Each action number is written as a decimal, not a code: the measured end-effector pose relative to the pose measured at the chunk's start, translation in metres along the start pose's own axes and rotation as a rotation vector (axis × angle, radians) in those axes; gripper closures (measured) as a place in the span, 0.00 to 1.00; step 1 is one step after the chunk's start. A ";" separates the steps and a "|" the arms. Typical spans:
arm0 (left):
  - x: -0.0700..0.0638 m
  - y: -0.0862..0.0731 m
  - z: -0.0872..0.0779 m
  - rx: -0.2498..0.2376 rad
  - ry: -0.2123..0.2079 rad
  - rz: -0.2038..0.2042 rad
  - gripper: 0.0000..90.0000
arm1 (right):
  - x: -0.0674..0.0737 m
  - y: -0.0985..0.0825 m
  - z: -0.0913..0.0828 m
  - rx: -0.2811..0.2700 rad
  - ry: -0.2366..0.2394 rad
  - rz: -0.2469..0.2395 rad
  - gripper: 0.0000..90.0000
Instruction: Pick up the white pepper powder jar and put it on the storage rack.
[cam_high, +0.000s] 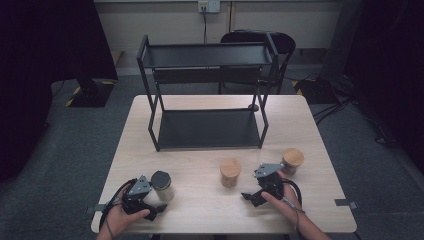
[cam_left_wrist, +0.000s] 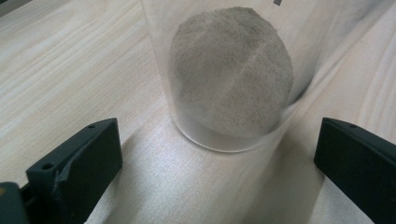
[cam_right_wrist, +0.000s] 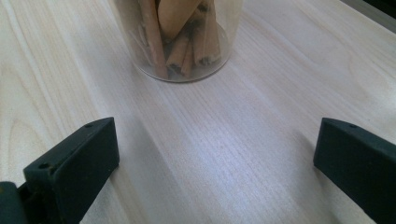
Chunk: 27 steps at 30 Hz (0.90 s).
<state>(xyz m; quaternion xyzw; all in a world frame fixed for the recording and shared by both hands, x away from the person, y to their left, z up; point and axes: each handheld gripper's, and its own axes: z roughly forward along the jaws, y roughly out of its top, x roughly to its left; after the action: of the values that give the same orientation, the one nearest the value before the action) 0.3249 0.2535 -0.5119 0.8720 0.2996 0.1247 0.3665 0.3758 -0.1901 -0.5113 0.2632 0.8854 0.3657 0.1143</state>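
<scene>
My left tool (cam_left_wrist: 219, 154) is spread wide, its jaws either side of the powder jar (cam_left_wrist: 229, 79) near the counter's (cam_high: 200, 205) front left edge, not yet touching. My right tool (cam_right_wrist: 217, 158) is spread too, well short of the stick jar (cam_right_wrist: 180, 37). Closing off-centre could tip the tall powder jar; its glass looks slippery, though I can't be sure.

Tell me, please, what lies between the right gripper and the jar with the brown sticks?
Nothing: in the right gripper view, bare table lies between the open right gripper and the jar.
</scene>
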 end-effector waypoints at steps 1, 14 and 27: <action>0.000 0.000 0.000 0.000 0.000 0.000 0.00 | 0.000 0.000 0.000 0.000 0.000 0.000 0.00; -0.001 0.002 0.001 0.013 0.008 -0.006 0.00 | 0.000 0.000 0.000 0.000 0.000 0.000 0.00; -0.001 0.009 0.003 -0.006 -0.020 -0.012 0.02 | 0.000 0.000 0.000 0.000 0.000 0.000 0.00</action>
<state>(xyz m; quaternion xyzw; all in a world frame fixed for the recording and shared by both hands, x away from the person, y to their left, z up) 0.3293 0.2460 -0.5079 0.8704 0.3008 0.1148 0.3726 0.3758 -0.1901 -0.5113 0.2632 0.8854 0.3656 0.1145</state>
